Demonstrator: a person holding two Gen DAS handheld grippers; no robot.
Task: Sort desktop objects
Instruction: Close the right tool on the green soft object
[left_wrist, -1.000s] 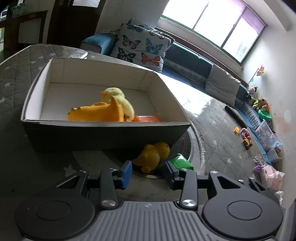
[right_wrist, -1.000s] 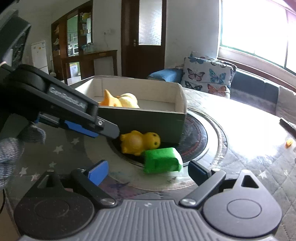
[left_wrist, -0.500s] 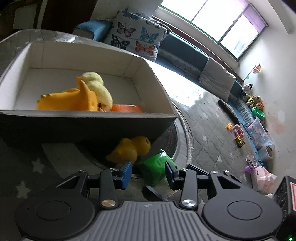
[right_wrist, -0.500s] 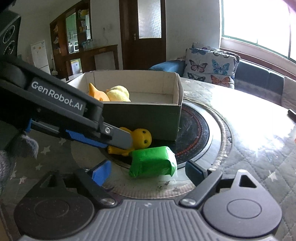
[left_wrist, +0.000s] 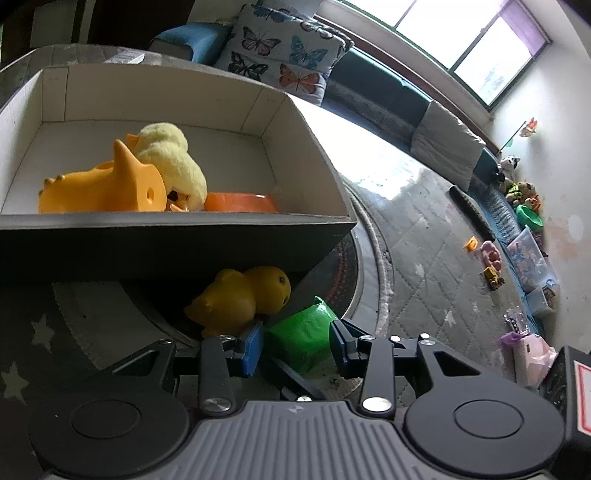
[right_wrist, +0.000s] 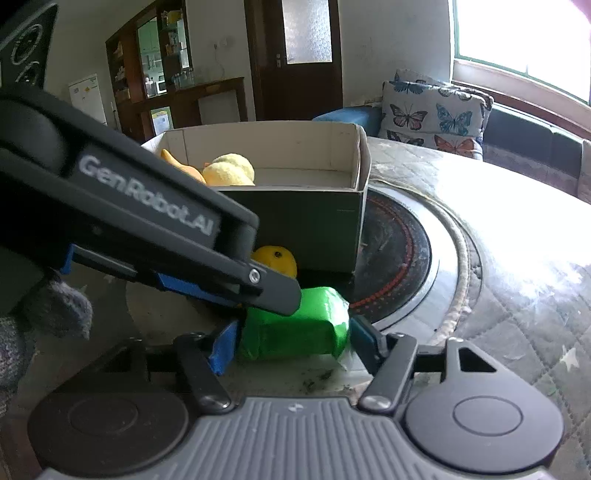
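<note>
A green packet (right_wrist: 295, 325) on the surface (right_wrist: 498, 295), beside a yellow duck (left_wrist: 240, 299) before the box (left_wrist: 177, 240), is bracketed by the right tongs (right_wrist: 291, 341), not visibly clenched. Left tongs (left_wrist: 295, 345) are held released. Closing, then lifting, seems next.

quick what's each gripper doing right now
Left gripper: open, holding nothing, over the green packet beside the yellow duck.
Right gripper: around the green packet; grip cannot be told.

Left gripper (right_wrist: 258, 295) hides the yellow duck's (right_wrist: 277, 258) body — only its head shows.
</note>
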